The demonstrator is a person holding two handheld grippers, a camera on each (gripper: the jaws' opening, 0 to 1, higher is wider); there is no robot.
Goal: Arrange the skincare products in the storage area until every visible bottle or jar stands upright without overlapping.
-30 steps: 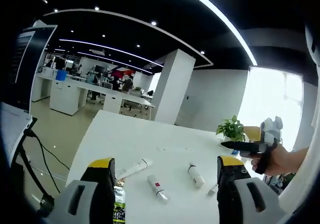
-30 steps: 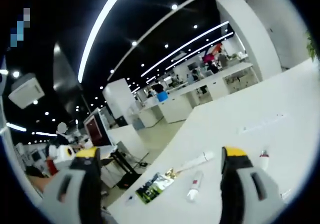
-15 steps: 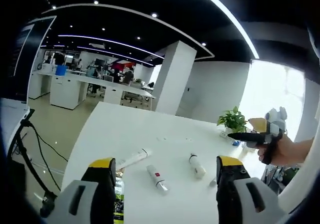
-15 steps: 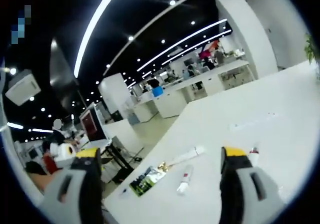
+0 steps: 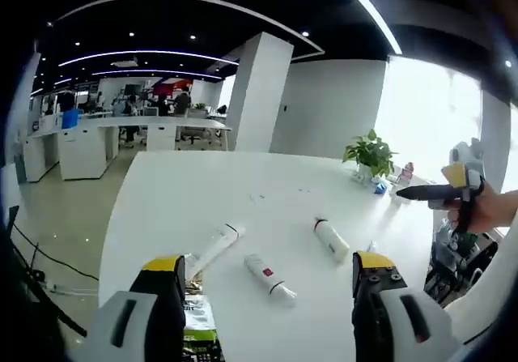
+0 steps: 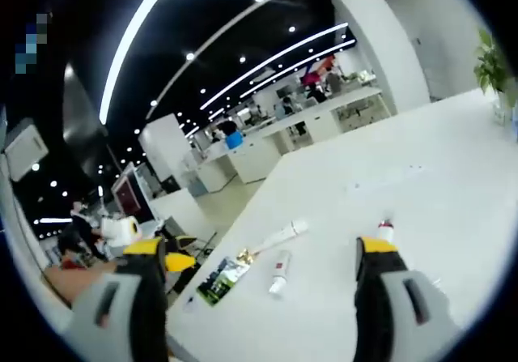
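Both yellow-tipped grey grippers, left (image 5: 263,277) and right (image 6: 263,261), hung spread and empty above the long white table (image 5: 202,192). Just beyond, three white plastic skincare tubes lay flat, presumably awaiting standing up: a red-marked one (image 5: 269,278), a slim one (image 5: 212,247), a dark-capped one (image 5: 331,240). Labels were unreadable.

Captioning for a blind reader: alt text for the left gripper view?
Three white skincare tubes lie flat on a white table, beyond the open left tool. At right, a hand holds the right tool near a potted plant.
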